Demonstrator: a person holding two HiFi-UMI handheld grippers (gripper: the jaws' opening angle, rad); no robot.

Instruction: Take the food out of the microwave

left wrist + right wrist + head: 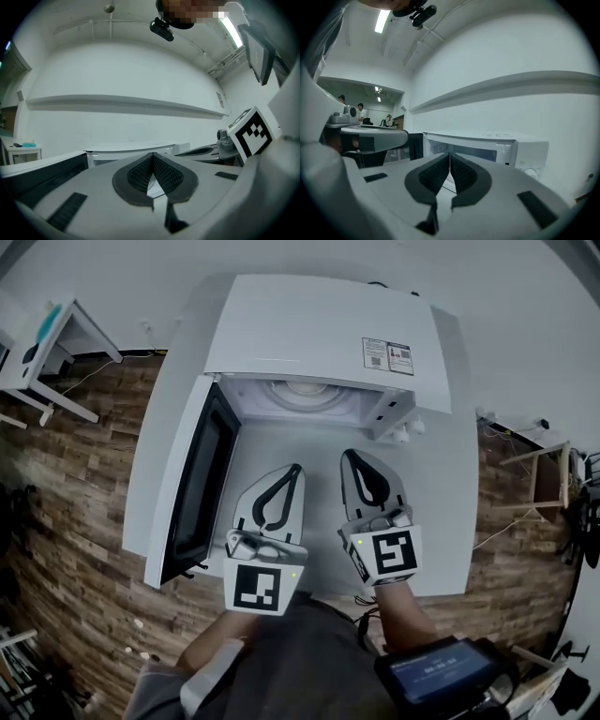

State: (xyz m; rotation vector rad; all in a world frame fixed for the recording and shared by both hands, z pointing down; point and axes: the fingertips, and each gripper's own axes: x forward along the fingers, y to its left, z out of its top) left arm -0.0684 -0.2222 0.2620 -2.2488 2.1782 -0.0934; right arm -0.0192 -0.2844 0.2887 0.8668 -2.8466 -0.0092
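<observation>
A white microwave (319, 334) stands on a white table (281, 451) with its dark-windowed door (192, 488) swung open to the left. Inside the lit cavity a pale round dish (305, 390) shows; I cannot make out any food on it. My left gripper (297, 468) and right gripper (349, 454) hover side by side over the table just in front of the opening, both pointing at it, both shut and empty. In the left gripper view the pads (161, 171) meet at the tip before the microwave (131, 149). The right gripper view shows the open cavity (464, 150) ahead.
The table's front edge is close under my hands. On the wood floor, a small white side table (56, 343) stands at the upper left and a wooden stand (548, 474) at the right. A black device (441, 671) hangs at my waist. People (361, 110) stand far off.
</observation>
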